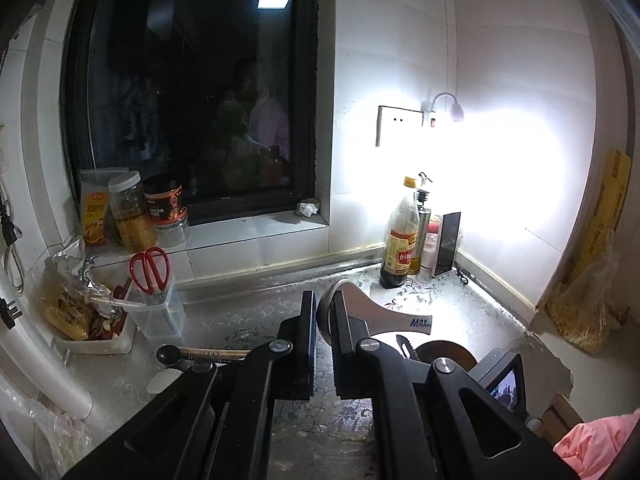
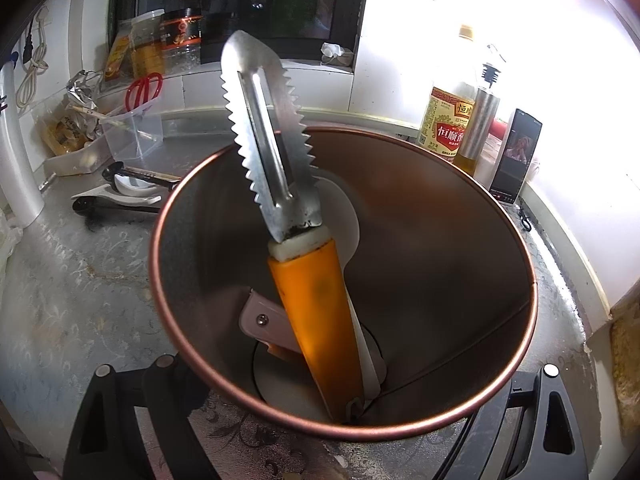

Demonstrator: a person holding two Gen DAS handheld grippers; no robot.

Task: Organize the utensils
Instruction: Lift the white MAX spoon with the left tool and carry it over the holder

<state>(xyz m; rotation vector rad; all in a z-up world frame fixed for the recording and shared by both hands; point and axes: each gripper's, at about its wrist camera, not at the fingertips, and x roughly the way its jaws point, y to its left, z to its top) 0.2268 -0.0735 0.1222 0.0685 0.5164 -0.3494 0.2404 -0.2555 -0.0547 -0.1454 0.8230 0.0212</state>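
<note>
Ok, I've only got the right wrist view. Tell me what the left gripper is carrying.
Observer: The left gripper is shut on a flat silver utensil printed with MAX.
Operator: Place it against my canister.
Observer: In the left wrist view the canister shows only its rim, just below and to the right of the utensil. The utensil is outside it.
Operator: Name the source of that glare on the wall.
Observer: It's a small gooseneck lamp on the wall beside a socket plate.
</note>
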